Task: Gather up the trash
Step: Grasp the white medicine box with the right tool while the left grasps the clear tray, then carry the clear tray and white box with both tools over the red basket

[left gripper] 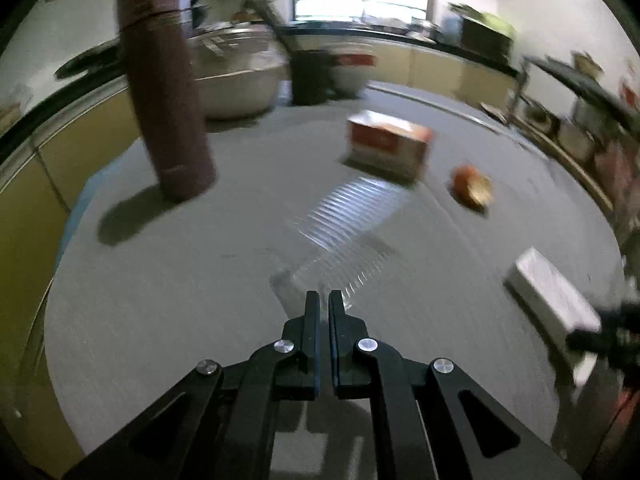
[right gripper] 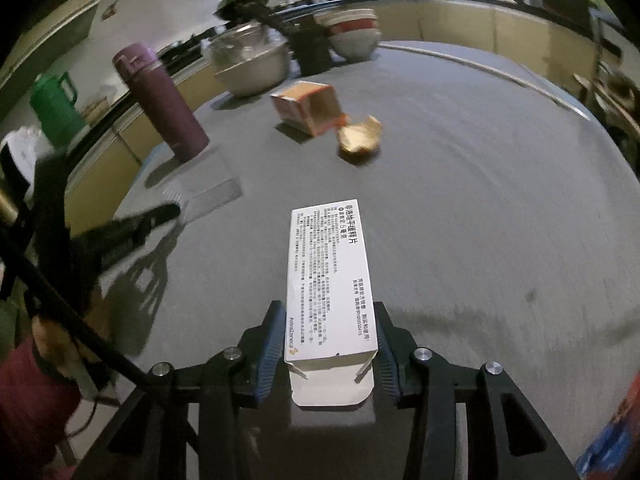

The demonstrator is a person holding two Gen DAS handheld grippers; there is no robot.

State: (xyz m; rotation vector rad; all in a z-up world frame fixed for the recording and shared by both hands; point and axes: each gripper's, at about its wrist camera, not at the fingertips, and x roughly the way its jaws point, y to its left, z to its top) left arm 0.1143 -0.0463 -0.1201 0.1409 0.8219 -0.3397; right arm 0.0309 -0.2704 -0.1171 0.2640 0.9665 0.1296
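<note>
My left gripper (left gripper: 324, 300) is shut on the edge of a clear ribbed plastic cup (left gripper: 344, 228), held blurred above the grey round table (left gripper: 180, 280). My right gripper (right gripper: 327, 316) is shut on a white medicine box (right gripper: 330, 276) with black print, its end flap open towards me. An open orange carton (right gripper: 306, 108) lies on its side farther back, with a crumpled gold wrapper (right gripper: 359, 138) beside it. Both show in the left wrist view, the carton (left gripper: 388, 144) and the wrapper (left gripper: 472, 188). The cup (right gripper: 200, 196) and left gripper (right gripper: 132, 226) show at left in the right wrist view.
A tall maroon flask (left gripper: 164, 80) stands at the table's left. A steel basin (right gripper: 252, 64), a dark container (right gripper: 312, 48) and stacked bowls (right gripper: 354, 36) stand at the far edge. A green jug (right gripper: 54, 104) sits on the counter beyond.
</note>
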